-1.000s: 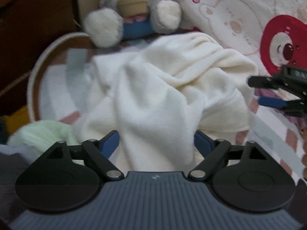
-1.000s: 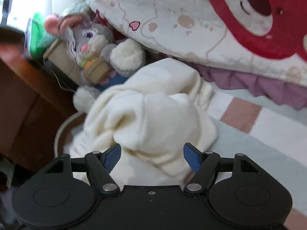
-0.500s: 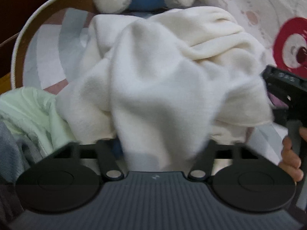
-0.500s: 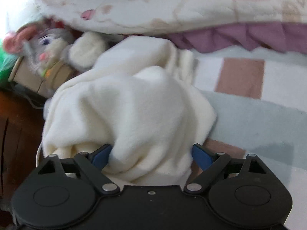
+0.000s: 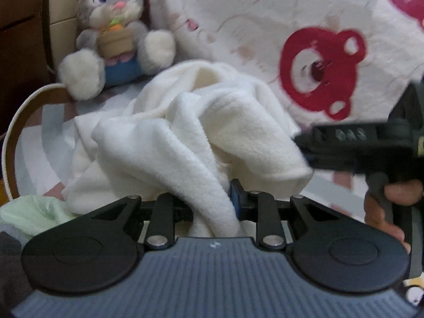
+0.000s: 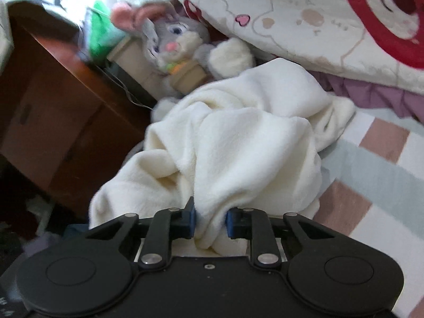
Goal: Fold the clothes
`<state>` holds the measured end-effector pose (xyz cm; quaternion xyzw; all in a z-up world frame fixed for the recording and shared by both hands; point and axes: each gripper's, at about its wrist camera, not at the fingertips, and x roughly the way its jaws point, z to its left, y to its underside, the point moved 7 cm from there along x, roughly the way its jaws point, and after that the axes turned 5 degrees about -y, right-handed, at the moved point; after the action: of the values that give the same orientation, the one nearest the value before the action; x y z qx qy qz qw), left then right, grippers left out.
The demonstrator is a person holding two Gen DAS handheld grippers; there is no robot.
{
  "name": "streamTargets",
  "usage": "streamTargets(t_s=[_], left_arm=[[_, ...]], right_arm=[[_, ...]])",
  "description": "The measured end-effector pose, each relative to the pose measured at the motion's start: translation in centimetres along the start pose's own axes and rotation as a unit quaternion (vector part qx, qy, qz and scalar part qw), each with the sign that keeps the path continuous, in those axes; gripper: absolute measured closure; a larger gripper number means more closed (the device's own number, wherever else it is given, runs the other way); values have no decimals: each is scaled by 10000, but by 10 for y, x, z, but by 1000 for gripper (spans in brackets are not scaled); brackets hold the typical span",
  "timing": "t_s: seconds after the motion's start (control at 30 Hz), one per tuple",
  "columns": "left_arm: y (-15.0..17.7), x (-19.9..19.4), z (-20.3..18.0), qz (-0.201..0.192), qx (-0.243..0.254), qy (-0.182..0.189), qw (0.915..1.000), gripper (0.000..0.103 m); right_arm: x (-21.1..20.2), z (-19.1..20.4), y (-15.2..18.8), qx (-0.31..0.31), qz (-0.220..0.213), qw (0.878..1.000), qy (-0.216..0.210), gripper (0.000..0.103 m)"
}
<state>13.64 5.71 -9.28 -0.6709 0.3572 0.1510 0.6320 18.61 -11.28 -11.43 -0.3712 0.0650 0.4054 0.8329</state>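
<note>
A cream fleece garment lies crumpled on the striped bed sheet. My left gripper is shut on a fold of the cream fleece garment near its front edge; the left pad is hidden by cloth. In the right wrist view the same garment is bunched, and my right gripper is shut on a gathered fold of it between the blue pads. The right gripper's body shows at the right of the left wrist view, held by a hand.
A grey plush rabbit sits at the head of the bed beside a bear-print quilt. Pale green clothes lie at lower left. A brown wooden cabinet stands beside the bed. The striped sheet spreads out to the right.
Both grippers went from open around the fleece to shut on folds of it. The views have tilted up, and the cloth is now drawn toward both grippers.
</note>
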Motion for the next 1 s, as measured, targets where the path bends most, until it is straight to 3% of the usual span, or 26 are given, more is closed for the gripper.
streamTargets(t_s=[0.07,0.13,0.2,0.27,0.33,0.4,0.47,0.53,0.57,0.6,0.67,0.7,0.77,0.87,1.0], left_arm=[[-7,-19,-13,-131,34,296,9995,86],[-10,-38,-35,-377,529,447,9969,86],[-7,-45,-58,-339,905,553,9938,86],[-3,-43,-70,-234,912,769,9926,86],[3,-40,-71,-79,842,901,9923,86],[11,-38,-70,194,746,1053,9914,86],[22,-35,-70,467,730,1183,9892,86],[23,-37,-63,543,637,1133,9900,86],[20,-39,-56,504,561,1039,9917,84],[16,-42,-49,466,485,944,9933,83],[9,-47,-35,389,332,755,9958,69],[6,-50,-28,350,256,660,9969,64],[-1,-55,-15,273,103,469,9985,47],[-10,-45,15,323,-207,123,9992,37],[-18,7,71,758,-797,-475,9928,37]], right_arm=[[-21,3,8,200,-51,9994,-268,78],[-44,7,18,216,-129,9989,-405,79],[-67,11,28,232,-207,9980,-543,84],[-89,12,38,291,-296,9971,-636,85],[-103,2,44,432,-382,9972,-469,85],[-113,-6,50,550,-480,9957,-564,95],[-122,-13,56,778,-534,9931,-698,96],[-131,-19,62,722,-492,9954,-385,94],[-133,-23,63,582,-435,9973,-91,91],[-132,-29,62,498,-380,9979,184,79],[-129,-42,59,442,-306,9965,639,62],[-127,-49,55,492,-307,9954,769,62],[-121,-58,43,759,-411,9938,694,58],[-106,-60,13,838,-547,9928,665,40],[-63,-51,-32,568,-161,9951,793,30]])
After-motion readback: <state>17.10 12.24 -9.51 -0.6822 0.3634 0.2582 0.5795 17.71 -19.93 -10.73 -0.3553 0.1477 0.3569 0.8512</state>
